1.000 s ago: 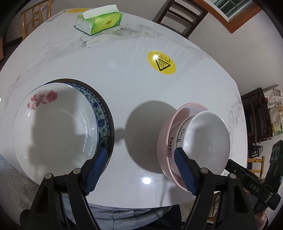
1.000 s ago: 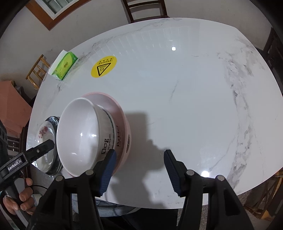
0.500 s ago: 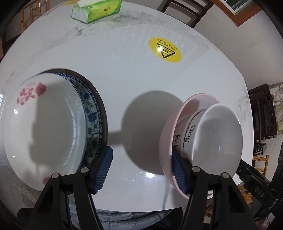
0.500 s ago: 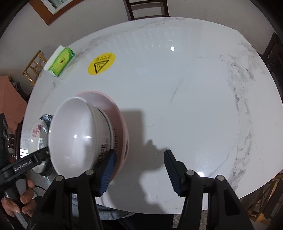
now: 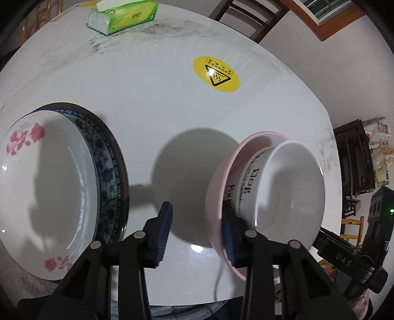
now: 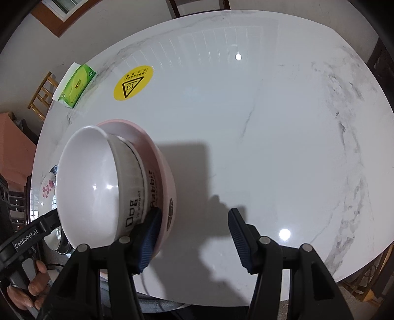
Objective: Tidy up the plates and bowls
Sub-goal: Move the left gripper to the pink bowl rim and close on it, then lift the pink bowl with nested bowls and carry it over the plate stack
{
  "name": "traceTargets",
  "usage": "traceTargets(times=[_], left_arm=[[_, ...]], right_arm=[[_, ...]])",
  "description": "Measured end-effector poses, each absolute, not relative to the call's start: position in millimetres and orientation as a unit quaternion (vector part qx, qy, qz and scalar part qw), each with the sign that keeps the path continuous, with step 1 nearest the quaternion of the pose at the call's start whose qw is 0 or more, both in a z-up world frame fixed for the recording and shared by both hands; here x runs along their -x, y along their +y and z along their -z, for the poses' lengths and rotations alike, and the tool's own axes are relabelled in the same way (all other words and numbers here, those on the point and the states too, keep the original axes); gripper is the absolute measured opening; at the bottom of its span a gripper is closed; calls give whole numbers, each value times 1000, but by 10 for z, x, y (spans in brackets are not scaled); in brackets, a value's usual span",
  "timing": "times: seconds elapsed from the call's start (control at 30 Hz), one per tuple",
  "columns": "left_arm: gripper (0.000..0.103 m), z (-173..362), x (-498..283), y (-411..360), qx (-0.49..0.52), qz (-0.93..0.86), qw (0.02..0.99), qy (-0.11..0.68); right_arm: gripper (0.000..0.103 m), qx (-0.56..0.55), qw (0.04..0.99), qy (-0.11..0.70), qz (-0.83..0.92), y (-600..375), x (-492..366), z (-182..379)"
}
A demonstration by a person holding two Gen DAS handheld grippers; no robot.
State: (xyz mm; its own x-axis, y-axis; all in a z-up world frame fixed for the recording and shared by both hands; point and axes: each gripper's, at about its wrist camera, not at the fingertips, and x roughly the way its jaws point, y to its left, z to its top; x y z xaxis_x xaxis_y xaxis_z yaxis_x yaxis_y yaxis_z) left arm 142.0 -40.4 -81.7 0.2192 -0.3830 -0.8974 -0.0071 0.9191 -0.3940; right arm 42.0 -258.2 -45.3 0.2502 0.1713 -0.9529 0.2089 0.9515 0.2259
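Note:
A white bowl (image 5: 290,192) with "Dog" lettering sits nested inside a pink bowl (image 5: 216,187) on the white marble table (image 5: 152,93). The stack also shows in the right wrist view, white bowl (image 6: 88,182) in pink bowl (image 6: 162,172). A white plate with pink flowers (image 5: 46,197) lies on a blue-patterned plate (image 5: 108,172) at the left. My left gripper (image 5: 195,236) is open between the plates and the bowls, its right finger against the pink bowl. My right gripper (image 6: 194,241) is open, its left finger beside the pink bowl.
A green tissue pack (image 5: 123,14) lies at the table's far edge. A yellow warning sticker (image 5: 216,77) marks the table middle. Wooden chairs (image 5: 246,17) stand beyond the table. The near table edge runs under both grippers.
Both grippers have come nearer to the bowl stack. The left gripper's right finger now touches the pink bowl's rim. The bowls and plates stay in place.

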Motion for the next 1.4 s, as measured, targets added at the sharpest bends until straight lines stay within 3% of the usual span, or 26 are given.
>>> traceTargets(times=[0.17,0.23,0.53,0.97,1.03,1.23,1.4], left_arm=[[19,808,-1464,-441,173,133,763,609],[8,787,-1466,-509,165,144,765,605],[8,775,-1495,-567,146,142,777,595],[7,717,-1434,-638,98,143,807,565],[7,722,-1439,-638,98,143,807,564],[7,725,-1437,-644,96,144,809,562],[7,706,-1407,-663,83,140,817,553]], right_arm=[[57,-143,781,607,20,-2553,-399,427],[56,-141,784,604,23,-2545,-395,422],[56,-113,797,592,31,-2493,-389,371],[47,-104,806,582,30,-2473,-371,340],[45,-110,806,581,26,-2482,-365,346],[21,-93,814,573,19,-2358,-347,291],[18,-95,814,572,19,-2324,-361,277]])
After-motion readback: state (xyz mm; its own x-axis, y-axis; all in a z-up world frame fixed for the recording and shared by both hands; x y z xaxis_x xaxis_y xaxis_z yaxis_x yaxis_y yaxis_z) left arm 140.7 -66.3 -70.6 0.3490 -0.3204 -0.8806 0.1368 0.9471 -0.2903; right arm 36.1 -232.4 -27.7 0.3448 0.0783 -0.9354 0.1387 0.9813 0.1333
